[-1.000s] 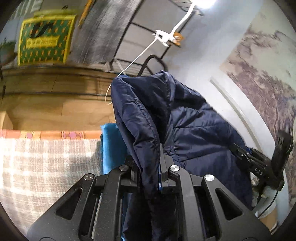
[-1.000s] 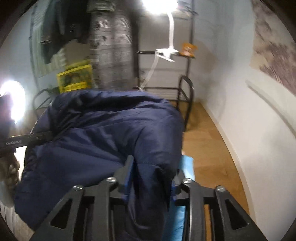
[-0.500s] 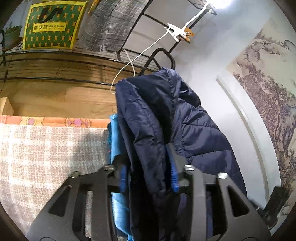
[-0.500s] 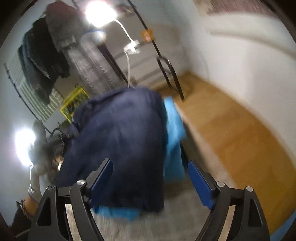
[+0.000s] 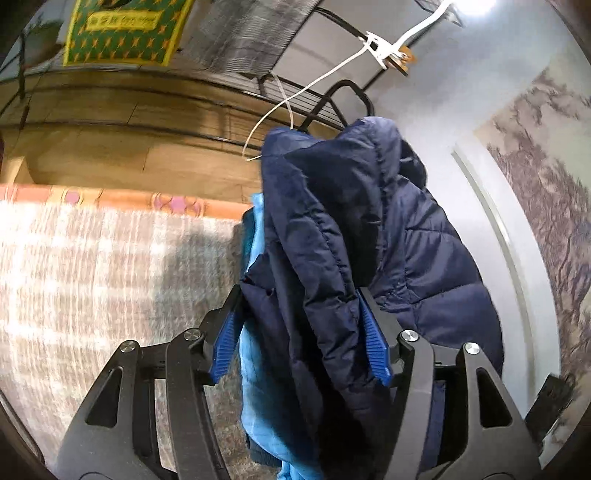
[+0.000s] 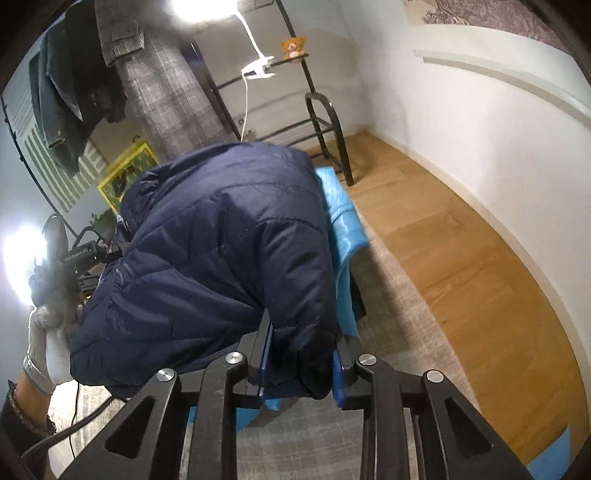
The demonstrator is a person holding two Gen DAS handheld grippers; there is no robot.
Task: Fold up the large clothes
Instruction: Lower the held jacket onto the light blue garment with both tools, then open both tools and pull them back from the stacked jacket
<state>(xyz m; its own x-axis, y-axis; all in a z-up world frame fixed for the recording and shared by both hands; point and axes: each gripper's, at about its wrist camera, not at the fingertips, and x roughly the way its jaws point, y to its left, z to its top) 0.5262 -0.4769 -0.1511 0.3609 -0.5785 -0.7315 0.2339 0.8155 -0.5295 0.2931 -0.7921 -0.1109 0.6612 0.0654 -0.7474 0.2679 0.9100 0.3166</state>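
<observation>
Jacket (image 5: 369, 236), a navy quilted puffer with a bright blue lining (image 5: 258, 369), hangs bunched in the air above a grey carpet (image 5: 92, 277), held up between both tools. The left gripper (image 5: 299, 332) has its blue-padded fingers spread fairly wide, with a thick fold of the fabric hanging between them. The right gripper (image 6: 301, 360) has its fingers drawn in close, pinching a fold of the jacket's (image 6: 221, 240) edge. Past the jacket in the right wrist view, a gloved hand (image 6: 48, 339) grips a black device (image 6: 79, 254) printed "GenRobot.AI". A yellow-bordered green poster (image 5: 125, 29) carries writing too blurred to read.
</observation>
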